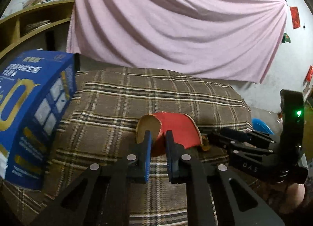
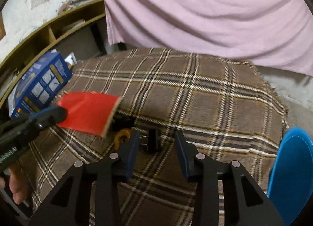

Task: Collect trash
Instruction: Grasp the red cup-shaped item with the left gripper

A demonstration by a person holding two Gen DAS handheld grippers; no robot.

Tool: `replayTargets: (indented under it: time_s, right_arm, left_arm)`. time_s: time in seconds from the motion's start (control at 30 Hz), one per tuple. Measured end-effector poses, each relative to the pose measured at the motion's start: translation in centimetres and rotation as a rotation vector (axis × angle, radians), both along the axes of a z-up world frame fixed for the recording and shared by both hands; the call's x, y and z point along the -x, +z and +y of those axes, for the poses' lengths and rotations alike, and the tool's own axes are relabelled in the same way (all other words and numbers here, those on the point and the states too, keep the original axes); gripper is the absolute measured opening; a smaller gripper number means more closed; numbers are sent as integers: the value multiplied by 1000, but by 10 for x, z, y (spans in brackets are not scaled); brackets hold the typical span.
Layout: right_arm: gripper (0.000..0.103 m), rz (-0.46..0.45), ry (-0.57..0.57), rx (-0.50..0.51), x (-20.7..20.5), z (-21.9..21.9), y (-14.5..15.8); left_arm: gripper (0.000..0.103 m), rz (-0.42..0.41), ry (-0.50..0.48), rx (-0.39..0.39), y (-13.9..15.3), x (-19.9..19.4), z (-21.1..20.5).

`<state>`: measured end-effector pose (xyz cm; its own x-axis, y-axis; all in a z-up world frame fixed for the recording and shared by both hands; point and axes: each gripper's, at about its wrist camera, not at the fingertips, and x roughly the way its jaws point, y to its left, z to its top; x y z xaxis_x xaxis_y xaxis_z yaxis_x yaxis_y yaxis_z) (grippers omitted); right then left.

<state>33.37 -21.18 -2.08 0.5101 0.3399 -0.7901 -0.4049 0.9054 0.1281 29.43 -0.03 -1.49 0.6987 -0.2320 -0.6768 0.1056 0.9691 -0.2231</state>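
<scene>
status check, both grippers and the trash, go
Left gripper shut on red card piece. Right gripper open, straddling black clip, pads clear. Amber scrap beside it; nothing blocking.

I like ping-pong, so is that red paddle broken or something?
Yes. The red paddle gripped by the left gripper looks damaged: its red rubber is torn back, baring wood, and one end looks snapped off flat.

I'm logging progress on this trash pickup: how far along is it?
Nothing looks collected yet; no bin shows. In hand: the left gripper is shut on the red piece, lifted off the plaid cloth. The right gripper is open, its fingers either side of a black binder clip but not pressing it. Left: that clip, an amber scrap beside it, possibly the blue box.
</scene>
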Motion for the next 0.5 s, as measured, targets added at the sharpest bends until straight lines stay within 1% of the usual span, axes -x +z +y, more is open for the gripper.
replayTargets:
  time_s: [0.07, 0.1, 0.13, 0.2, 0.3, 0.37, 0.4, 0.5]
  right_arm:
    - [33, 25, 6, -6, -3, 1, -3]
    - [31, 37, 3, -25, -4, -2, -4]
    - [25, 44, 1, -39, -4, -2, -4]
    - [20, 58, 5, -60, -2, -4, -5]
    - [14, 46, 10, -43, 4, -3, -2]
    - [13, 32, 9, -36, 9, -4, 1]
    - [7, 15, 5, -31, 14, -6, 3]
    - [7, -26, -2, -15, 26, -9, 10]
  left_arm:
    - [11, -6, 13, -1, 0, 3, 4]
    - [11, -8, 17, 1, 1, 4, 6]
    - [11, -11, 22, 0, 2, 6, 9]
    - [11, -19, 29, 0, 3, 8, 11]
    - [10, -34, 34, 7, 7, 12, 12]
    - [10, -48, 37, 6, 12, 15, 13]
    - [10, -56, 38, 7, 13, 17, 12]
    - [10, -84, 36, 9, 18, 27, 10]
